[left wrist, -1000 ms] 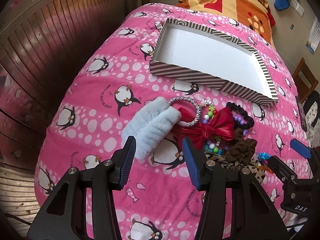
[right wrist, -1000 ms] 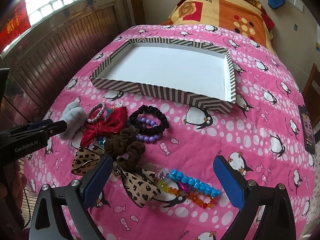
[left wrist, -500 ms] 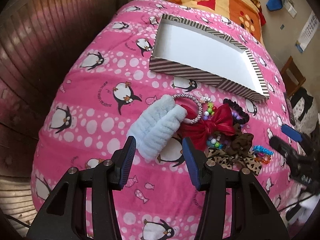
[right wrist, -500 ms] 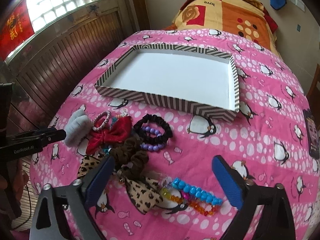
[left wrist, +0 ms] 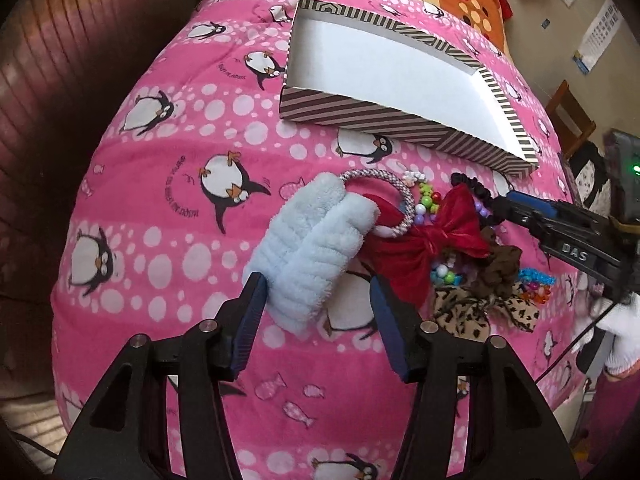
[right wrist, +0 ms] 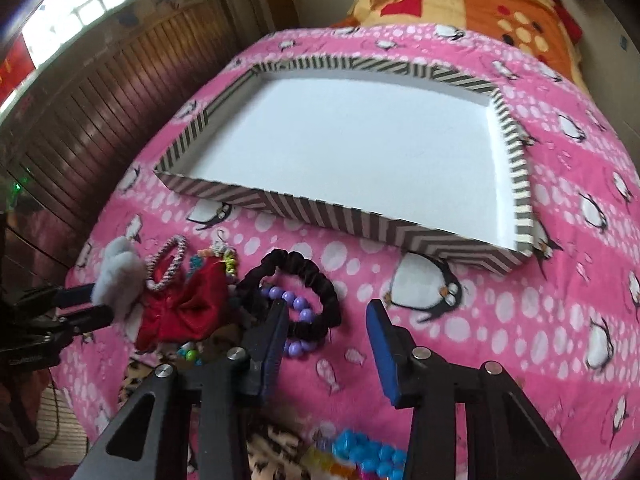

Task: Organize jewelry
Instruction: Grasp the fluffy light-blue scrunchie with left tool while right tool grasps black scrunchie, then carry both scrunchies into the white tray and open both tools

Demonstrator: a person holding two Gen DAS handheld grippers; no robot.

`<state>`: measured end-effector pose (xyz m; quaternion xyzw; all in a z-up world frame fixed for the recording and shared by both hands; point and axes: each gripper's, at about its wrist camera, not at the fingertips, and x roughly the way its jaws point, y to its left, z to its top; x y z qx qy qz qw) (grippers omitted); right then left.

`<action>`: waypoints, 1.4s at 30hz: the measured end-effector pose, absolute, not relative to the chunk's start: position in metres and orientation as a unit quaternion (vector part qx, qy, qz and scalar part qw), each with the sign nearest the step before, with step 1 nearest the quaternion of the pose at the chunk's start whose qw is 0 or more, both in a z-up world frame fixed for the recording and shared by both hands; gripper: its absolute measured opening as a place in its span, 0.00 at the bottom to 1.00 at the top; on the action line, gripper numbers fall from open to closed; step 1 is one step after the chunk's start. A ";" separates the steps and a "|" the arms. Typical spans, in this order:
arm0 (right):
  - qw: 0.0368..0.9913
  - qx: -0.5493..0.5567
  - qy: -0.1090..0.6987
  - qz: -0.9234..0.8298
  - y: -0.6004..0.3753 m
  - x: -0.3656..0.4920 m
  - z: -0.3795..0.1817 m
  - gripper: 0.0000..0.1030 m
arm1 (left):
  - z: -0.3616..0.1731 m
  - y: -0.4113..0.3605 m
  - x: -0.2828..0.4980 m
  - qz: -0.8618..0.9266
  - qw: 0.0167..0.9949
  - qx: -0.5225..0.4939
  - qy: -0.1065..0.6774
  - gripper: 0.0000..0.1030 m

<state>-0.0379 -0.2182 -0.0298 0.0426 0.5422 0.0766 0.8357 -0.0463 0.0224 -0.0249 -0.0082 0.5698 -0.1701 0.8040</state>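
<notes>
Pink penguin blanket [left wrist: 168, 208] on a bed, wood panelling at 9 o'clock. Left claw [left wrist: 318, 300] spread, just widening, its pads flanking the fluffy blue headband [left wrist: 312, 252]. Right claw [right wrist: 328, 340] narrowing, not gripping; black scrunchie [right wrist: 304, 280] at its 11 o'clock.

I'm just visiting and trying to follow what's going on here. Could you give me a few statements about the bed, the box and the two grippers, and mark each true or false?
1. The striped box has nothing inside it. True.
2. The light blue fluffy band already lies in the box. False: it lies on the pink penguin blanket, its near end between the jaws of the left gripper.
3. The left gripper's jaws are clamped on the red bow. False: they stand open, and the bow lies beside them.
4. The black scrunchie lies with a purple bead bracelet inside its ring. True.
5. The right gripper holds the blue bead bracelet. False: its jaws, which have just been closing, hold nothing.
</notes>
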 end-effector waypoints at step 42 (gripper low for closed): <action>0.857 0.126 0.491 0.092 -0.230 0.046 0.009 0.08 | 0.016 -0.030 0.084 -0.134 0.848 0.009 0.512 0.12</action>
